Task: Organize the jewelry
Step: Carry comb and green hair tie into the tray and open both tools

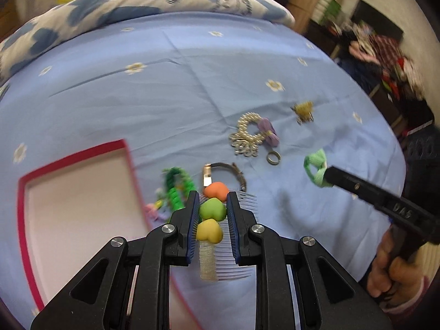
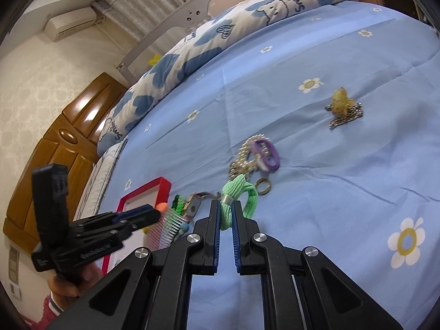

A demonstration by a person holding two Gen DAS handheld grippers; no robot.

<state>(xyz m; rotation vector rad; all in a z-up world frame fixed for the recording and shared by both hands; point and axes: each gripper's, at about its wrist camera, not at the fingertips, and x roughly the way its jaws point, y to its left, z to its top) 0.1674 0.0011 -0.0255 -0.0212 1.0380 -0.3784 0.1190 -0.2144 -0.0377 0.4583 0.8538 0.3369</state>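
A clear hair comb [image 1: 211, 211] topped with orange, green and yellow hearts is lifted off the blue bedsheet [image 1: 165, 96], and my left gripper [image 1: 213, 196] is shut on it. The pads press the hearts from both sides. To its left lies a red-rimmed box [image 1: 82, 154] with a white inside. My right gripper [image 2: 225, 206] is shut on a green fabric hair tie [image 2: 242, 192], held above the sheet. From the right wrist view, the left gripper [image 2: 154, 211] and the comb [image 2: 170, 225] hang beside the red box [image 2: 148, 189].
On the sheet lie a pearl bracelet [image 1: 249, 129] with a purple bow [image 1: 268, 132], a ring [image 1: 273, 157], a gold trinket on a chain [image 1: 304, 111], a green spiral tie [image 1: 176, 189] and a thin bangle [image 1: 228, 170]. A patterned quilt [image 1: 137, 2] lines the far side.
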